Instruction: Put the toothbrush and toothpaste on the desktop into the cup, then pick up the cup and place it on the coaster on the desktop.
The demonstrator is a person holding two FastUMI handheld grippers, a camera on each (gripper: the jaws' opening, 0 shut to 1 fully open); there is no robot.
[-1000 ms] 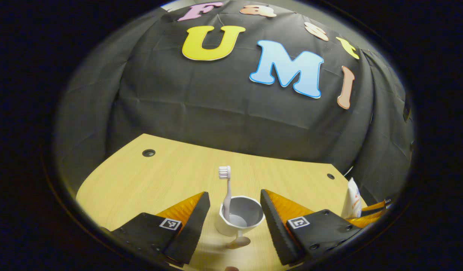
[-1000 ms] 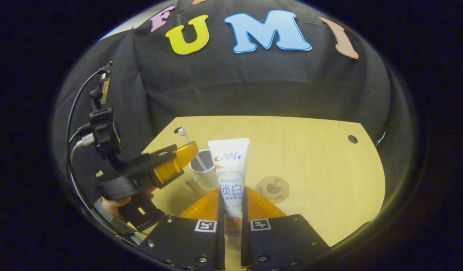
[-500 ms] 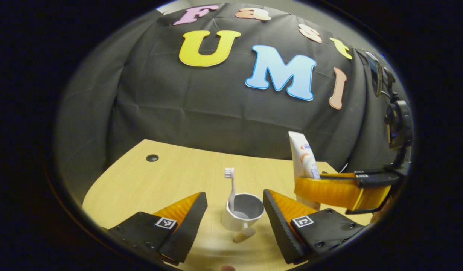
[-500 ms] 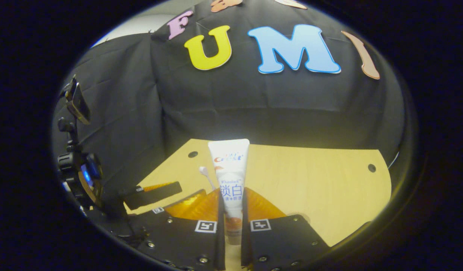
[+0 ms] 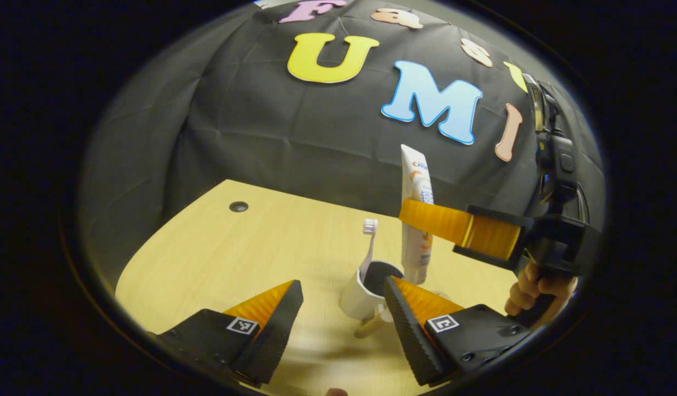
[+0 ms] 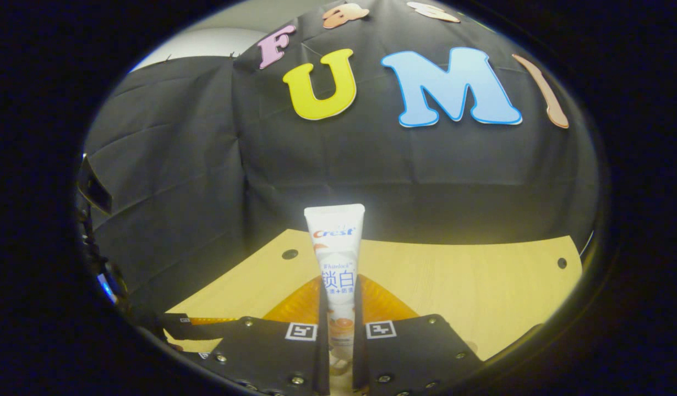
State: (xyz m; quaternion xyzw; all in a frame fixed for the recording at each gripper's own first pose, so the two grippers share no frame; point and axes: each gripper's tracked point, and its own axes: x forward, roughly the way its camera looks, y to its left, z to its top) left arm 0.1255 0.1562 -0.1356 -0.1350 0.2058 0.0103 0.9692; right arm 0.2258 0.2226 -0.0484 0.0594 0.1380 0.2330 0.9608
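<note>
Lifting the toothpaste (image 5: 416, 220) up over the cup (image 5: 366, 291) w/ toothbrush (image 5: 367, 247) already in, right gripper (image 6: 336, 335) pinches it tight; left gripper (image 5: 341, 308) stays spread, so drop's prob next.

My jaws clamp a glossy plastic toothpaste tube (image 6: 335, 264); below, the counter (image 5: 250, 253) is smooth pale wood-grain, the cup (image 5: 360, 294) matt.

Light wood desktop (image 5: 250, 253), round grommet holes (image 5: 239, 207) near back edge; black cloth wall (image 5: 294, 126) behind.
</note>
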